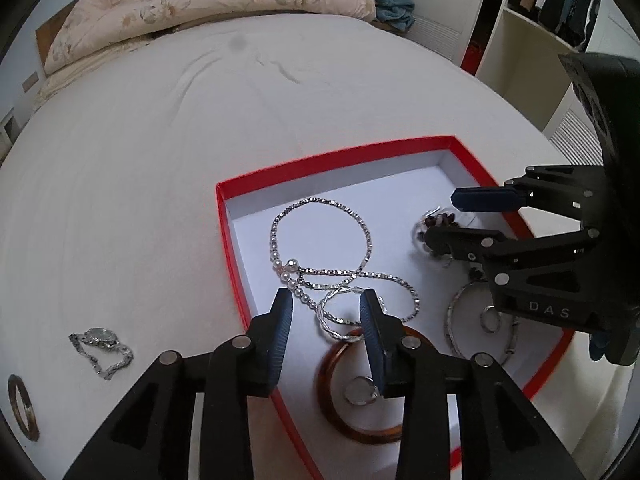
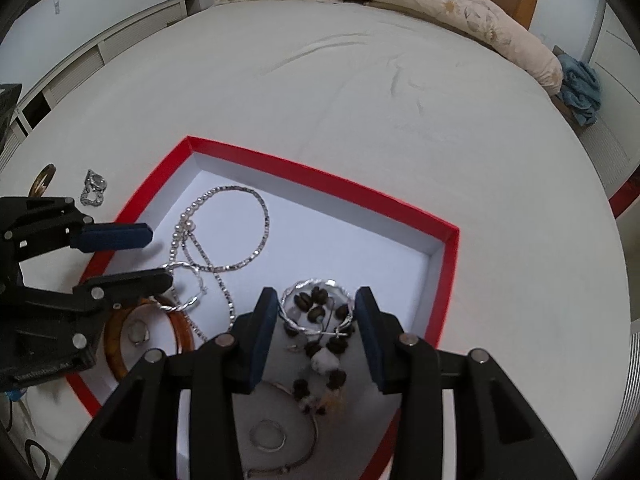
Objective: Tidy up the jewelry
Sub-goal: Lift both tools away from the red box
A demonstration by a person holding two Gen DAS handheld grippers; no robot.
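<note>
A red box with a white floor (image 1: 224, 216) (image 2: 448, 264) lies on the bed. Inside lie a silver and pearl necklace (image 1: 360, 240) (image 2: 264, 224), a twisted silver hoop (image 1: 332, 324) (image 2: 188, 304), an amber bangle (image 1: 332, 400) (image 2: 116, 352), rings and a dark bead bracelet (image 2: 320, 316). My left gripper (image 1: 326, 308) (image 2: 158, 254) is open and empty above the hoop. My right gripper (image 2: 316, 306) (image 1: 440, 218) is open and empty over the bead bracelet and a second silver hoop (image 2: 288, 300).
A silver watch (image 1: 100, 340) (image 2: 94, 188) and a brown bangle (image 1: 22, 408) (image 2: 42, 180) lie on the white sheet left of the box. A folded quilt (image 1: 200, 4) lies at the bed's head. A wardrobe (image 1: 532, 40) stands on the right.
</note>
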